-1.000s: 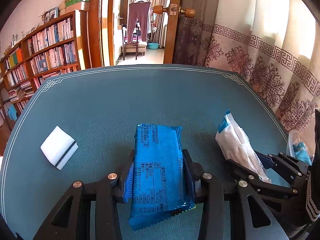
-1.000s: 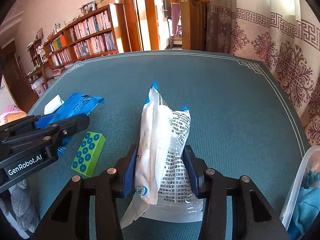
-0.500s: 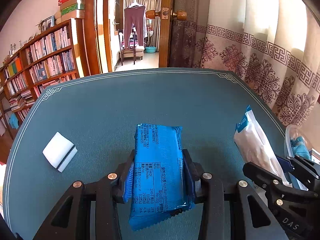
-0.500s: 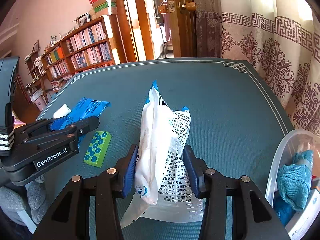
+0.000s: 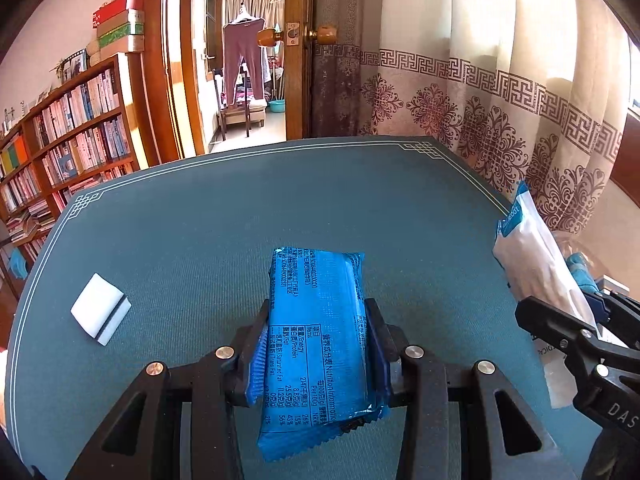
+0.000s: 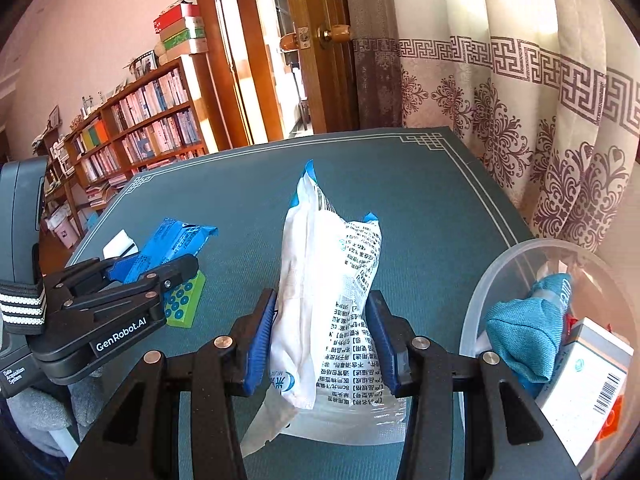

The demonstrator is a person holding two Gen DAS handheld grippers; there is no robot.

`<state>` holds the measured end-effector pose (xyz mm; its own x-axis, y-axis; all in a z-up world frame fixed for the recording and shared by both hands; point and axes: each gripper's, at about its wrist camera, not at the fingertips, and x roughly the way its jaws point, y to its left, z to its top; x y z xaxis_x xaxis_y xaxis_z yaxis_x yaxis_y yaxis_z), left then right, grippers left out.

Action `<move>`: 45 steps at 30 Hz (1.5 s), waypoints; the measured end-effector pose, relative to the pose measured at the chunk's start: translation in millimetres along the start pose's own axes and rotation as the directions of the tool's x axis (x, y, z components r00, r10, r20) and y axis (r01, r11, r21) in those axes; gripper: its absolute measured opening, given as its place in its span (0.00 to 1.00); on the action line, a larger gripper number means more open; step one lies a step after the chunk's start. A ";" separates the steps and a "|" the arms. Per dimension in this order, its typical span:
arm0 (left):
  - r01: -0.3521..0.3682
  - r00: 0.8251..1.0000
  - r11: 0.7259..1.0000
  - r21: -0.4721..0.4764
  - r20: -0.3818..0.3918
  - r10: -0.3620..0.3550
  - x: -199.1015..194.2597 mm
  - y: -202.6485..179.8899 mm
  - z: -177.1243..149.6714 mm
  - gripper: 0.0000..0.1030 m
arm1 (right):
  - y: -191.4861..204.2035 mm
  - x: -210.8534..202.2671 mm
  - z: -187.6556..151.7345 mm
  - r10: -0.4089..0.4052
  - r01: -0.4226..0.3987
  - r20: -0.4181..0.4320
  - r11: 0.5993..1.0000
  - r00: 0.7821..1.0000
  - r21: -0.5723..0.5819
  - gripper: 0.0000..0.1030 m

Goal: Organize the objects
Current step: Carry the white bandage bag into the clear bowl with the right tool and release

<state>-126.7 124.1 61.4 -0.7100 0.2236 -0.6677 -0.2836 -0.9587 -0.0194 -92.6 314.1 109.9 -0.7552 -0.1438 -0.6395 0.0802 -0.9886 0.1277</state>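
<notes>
My left gripper (image 5: 316, 344) is shut on a blue snack packet (image 5: 316, 320) and holds it above the green table mat. My right gripper (image 6: 320, 340) is shut on a white medical pouch (image 6: 328, 292), held upright above the mat. The pouch also shows at the right of the left wrist view (image 5: 536, 256). A clear plastic bin (image 6: 476, 304) sits to the right of the right gripper, holding a teal cloth (image 6: 524, 332) and a white box (image 6: 584, 384). The left gripper appears at the left of the right wrist view (image 6: 160, 268).
A white sponge block (image 5: 101, 309) lies on the mat at left. A green studded brick (image 6: 184, 300) lies under the left gripper. Bookshelves stand far left, a curtain runs along the right edge, a door stands open behind.
Both grippers have moved right with their packets, towards the clear bin. The bin now shows much more fully in the right wrist view.
</notes>
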 end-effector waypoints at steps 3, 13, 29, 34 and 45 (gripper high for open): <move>0.012 1.000 1.000 0.019 0.002 -0.012 -1.7 -7.9 -1.7 0.43 | -9.7 -11.6 -1.2 -0.026 0.026 0.013 1.000 1.000 0.012 0.45; 0.047 0.999 0.996 0.078 0.001 -0.047 -6.4 -30.7 -9.5 0.43 | -61.0 -46.5 -10.9 -0.127 0.122 0.034 0.985 0.991 0.118 0.45; 0.092 0.996 0.987 0.134 -0.018 -0.090 -7.5 -54.9 -19.4 0.43 | -131.6 -92.8 -27.1 -0.300 0.283 0.042 0.931 0.953 0.231 0.45; 0.100 0.995 0.985 0.141 -0.024 -0.098 -7.4 -58.0 -21.9 0.43 | -150.2 -95.4 -27.8 -0.346 0.331 0.024 0.913 0.938 0.236 0.45; 0.106 0.994 0.984 0.142 -0.034 -0.102 -4.0 -59.9 -22.5 0.43 | -185.3 -69.6 -16.1 -0.402 0.401 -0.044 0.885 0.915 0.236 0.46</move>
<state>-92.4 176.7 48.6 -0.6553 0.3141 -0.6870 -0.4458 -0.8950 0.0161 -44.4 506.6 118.6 -0.6942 0.2639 -0.6697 -0.3852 -0.9221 0.0359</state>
